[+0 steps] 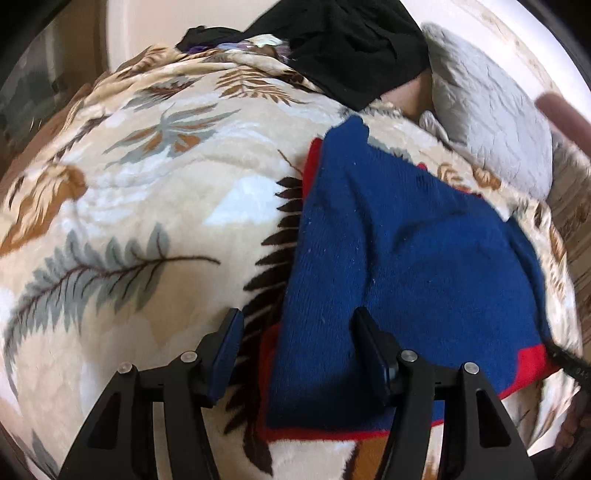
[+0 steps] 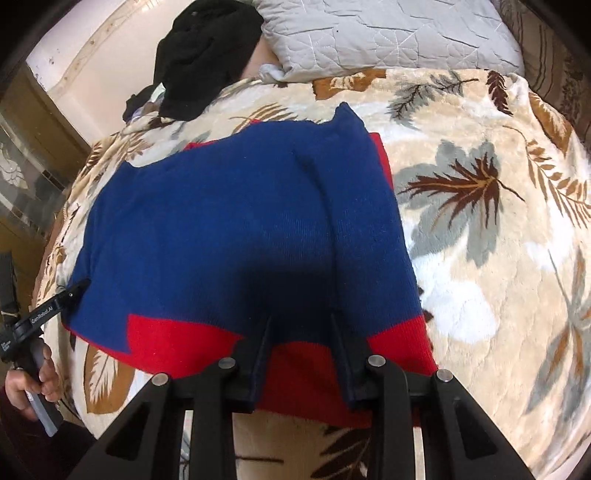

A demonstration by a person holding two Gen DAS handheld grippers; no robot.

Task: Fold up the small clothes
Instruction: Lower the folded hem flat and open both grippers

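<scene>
Two claws worked one blue-and-red sweater (image 2: pixel 236 221) lying flat on the leaf-print blanket (image 2: pixel 480 206). My left claw (image 1: pixel 295 354) stood apart over its edge; my right claw (image 2: pixel 301 354) seemed pinched on the red hem, possibly snagging blanket pile too.

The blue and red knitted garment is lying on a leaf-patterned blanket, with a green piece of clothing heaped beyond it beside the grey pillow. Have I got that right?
Not quite: the heaped clothing is black, not green, as the right wrist view shows. The rest holds: the blue and red knitted garment lies on the leaf-patterned blanket, and the black heap sits beyond it beside the grey pillow.
</scene>
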